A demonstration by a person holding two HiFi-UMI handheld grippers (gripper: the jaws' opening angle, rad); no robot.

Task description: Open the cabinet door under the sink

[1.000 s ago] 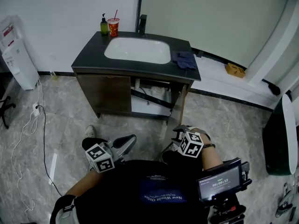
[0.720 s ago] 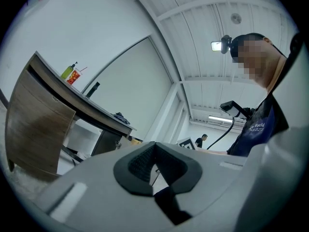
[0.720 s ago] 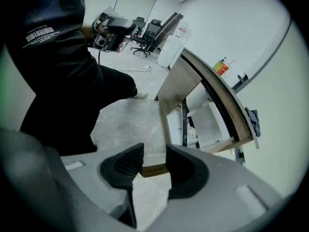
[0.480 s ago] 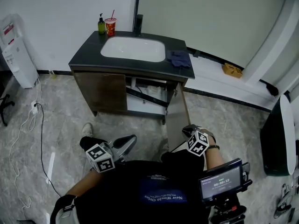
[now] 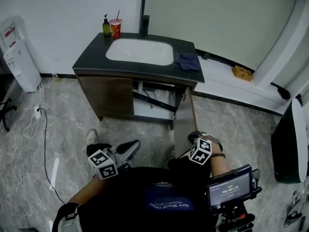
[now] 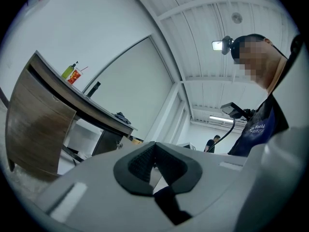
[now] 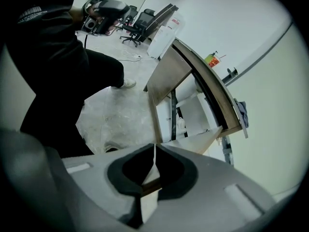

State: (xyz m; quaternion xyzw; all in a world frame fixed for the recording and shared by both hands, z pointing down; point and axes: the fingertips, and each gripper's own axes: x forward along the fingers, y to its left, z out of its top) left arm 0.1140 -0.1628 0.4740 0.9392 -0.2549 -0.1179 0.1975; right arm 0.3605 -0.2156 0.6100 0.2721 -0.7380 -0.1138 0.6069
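The sink cabinet has its left door closed. Its right door is swung out toward me, and pipes show inside. My right gripper is at that door's outer edge. In the right gripper view the thin pale door edge runs between the pads of the right gripper. Those jaws have just been closing and are shut on it. My left gripper is low by my body, away from the cabinet. In its own view the left gripper has its tips together with nothing in them.
The dark countertop carries a white basin, a green soap bottle, a red cup and a blue cloth. A water dispenser and a floor cable are at the left.
The right door has swung further out toward me, now showing its inner face. My right gripper has shifted right with it. The left gripper has stayed in place.
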